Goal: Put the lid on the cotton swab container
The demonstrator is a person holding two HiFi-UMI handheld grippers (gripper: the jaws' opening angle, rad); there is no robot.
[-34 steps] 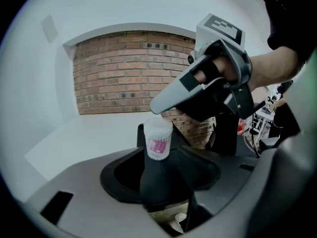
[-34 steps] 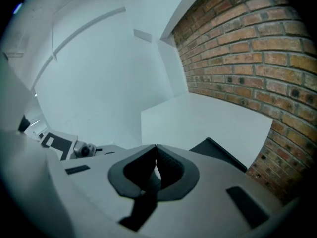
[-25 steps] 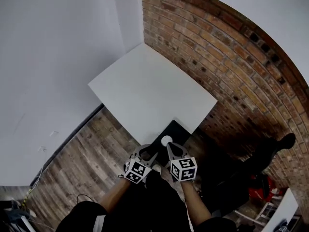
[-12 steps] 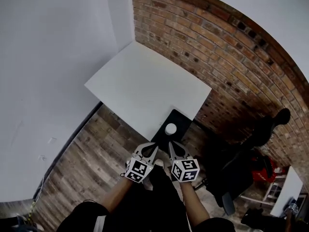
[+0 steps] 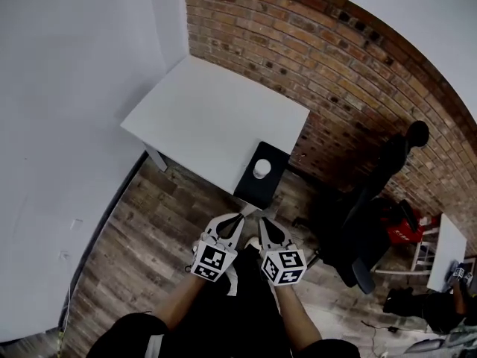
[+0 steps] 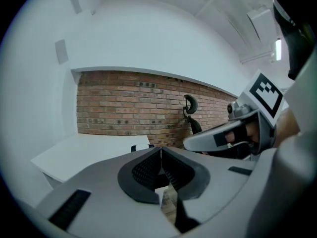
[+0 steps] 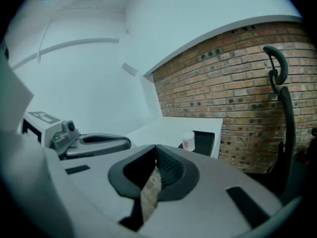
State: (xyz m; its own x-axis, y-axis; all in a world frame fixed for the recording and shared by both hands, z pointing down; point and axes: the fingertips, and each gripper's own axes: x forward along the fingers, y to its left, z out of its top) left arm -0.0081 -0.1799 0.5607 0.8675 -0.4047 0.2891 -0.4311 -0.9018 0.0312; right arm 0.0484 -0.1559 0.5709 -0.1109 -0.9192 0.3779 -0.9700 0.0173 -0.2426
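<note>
The cotton swab container [image 5: 261, 169] is a small white tub with a white top. It stands on a black mat [image 5: 250, 190] at the near right corner of the white table [image 5: 209, 114]. The right gripper view shows the container [image 7: 188, 141] far ahead, with a pink label. Both grippers hang over the wooden floor, well short of the table. My left gripper [image 5: 240, 218] [image 6: 161, 150] has just closed and is shut with nothing between its jaws. My right gripper [image 5: 261, 221] [image 7: 156, 148] is shut and empty too. No loose lid shows in any view.
A brick wall [image 5: 335, 58] runs behind the table and a white wall [image 5: 67, 88] stands at the left. A black office chair [image 5: 384, 174] stands right of the table, with a red object [image 5: 402, 226] beyond it. Wood-plank floor [image 5: 149, 230] lies under both grippers.
Both grippers have drawn back from the mat and container, which now lie farther ahead. The left jaws, spread a second ago, have come together. The view has swung to show more of the room's right side.
</note>
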